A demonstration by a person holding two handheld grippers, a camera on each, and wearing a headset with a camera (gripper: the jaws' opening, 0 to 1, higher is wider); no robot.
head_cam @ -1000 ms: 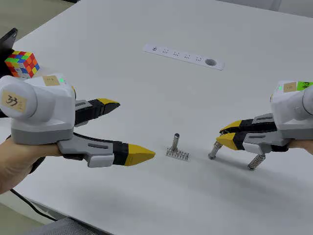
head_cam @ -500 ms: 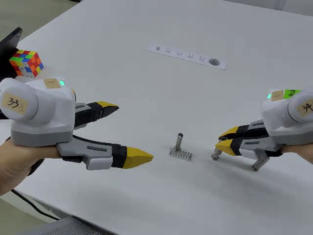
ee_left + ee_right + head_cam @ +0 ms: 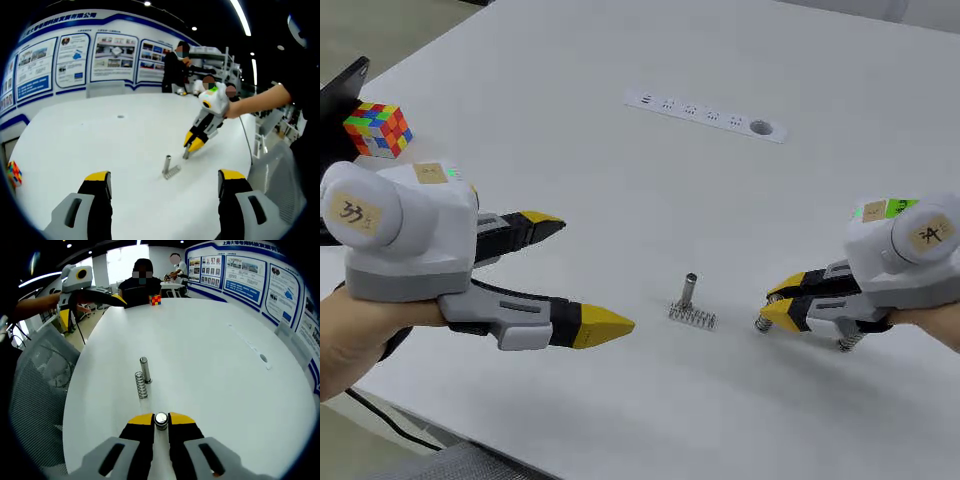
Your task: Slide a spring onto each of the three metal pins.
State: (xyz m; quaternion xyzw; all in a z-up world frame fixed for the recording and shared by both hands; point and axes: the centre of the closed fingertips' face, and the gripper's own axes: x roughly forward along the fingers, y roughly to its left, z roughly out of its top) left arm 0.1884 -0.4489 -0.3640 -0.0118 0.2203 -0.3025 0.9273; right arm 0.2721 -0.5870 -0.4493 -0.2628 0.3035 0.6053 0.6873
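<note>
We see one pin [image 3: 689, 289] standing upright mid-table, its long axis vertical. A spring [image 3: 692, 317] lies flat just beside its base, with its axis along the white table [image 3: 620, 200]. The right tool [image 3: 778, 303] is clamped on a second pin [image 3: 762, 322], which slants down to the surface. The left tool [image 3: 595, 272] hangs with its jaws wide apart. A power strip [image 3: 705, 114] and a coloured cube [image 3: 378, 130] lie farther off. Posters [image 3: 75, 55] line the room's wall.

Your bare pin [image 3: 689, 289] stands upright mid-worktop [image 3: 620, 180], with a loose spring [image 3: 692, 317] lying flat at its 6 o'clock. At its 3 o'clock, a spring-wrapped pin [image 3: 761, 322] leans, clamped between your right gripper's [image 3: 776, 305] jaws.
</note>
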